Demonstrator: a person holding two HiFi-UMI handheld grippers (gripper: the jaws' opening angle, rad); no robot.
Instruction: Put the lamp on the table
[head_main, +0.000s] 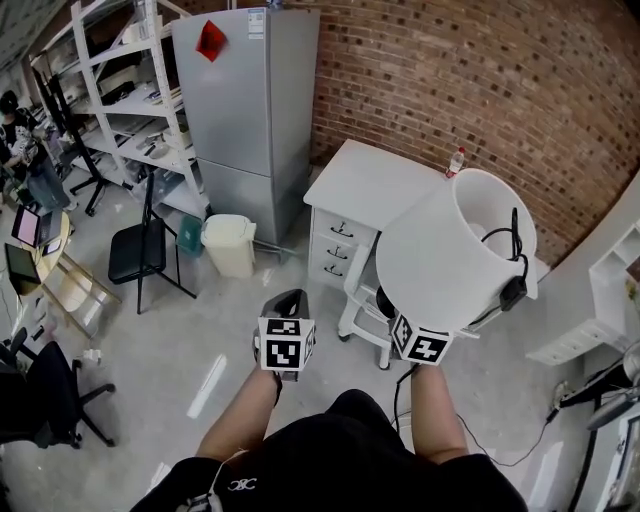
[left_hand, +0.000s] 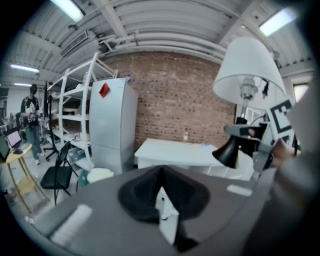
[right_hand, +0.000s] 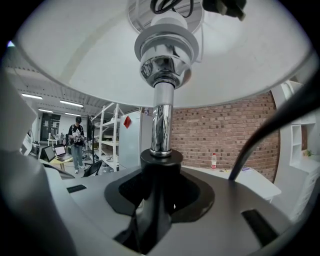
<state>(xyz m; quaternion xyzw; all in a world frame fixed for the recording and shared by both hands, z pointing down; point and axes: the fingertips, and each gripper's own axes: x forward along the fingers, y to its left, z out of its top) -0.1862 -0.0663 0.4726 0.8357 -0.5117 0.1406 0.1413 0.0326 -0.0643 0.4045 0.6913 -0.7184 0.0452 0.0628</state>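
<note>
The lamp has a white shade (head_main: 450, 255) and a chrome stem (right_hand: 161, 120) on a black base. My right gripper (head_main: 400, 318) is shut on that black lower part and holds the lamp upright in the air, near the front edge of the white table (head_main: 370, 180). The lamp's black cord and plug (head_main: 515, 285) hang over the shade's rim. In the left gripper view the lamp (left_hand: 247, 70) shows at the right, with the table (left_hand: 175, 150) behind it. My left gripper (head_main: 290, 300) hovers to the lamp's left over the floor, shut and holding nothing.
A small bottle (head_main: 456, 162) stands at the table's back edge by the brick wall. A grey refrigerator (head_main: 250, 110), a pale bin (head_main: 230, 245), a black folding chair (head_main: 140, 250) and white shelves (head_main: 130, 90) stand to the left. A person (head_main: 25, 140) is far left.
</note>
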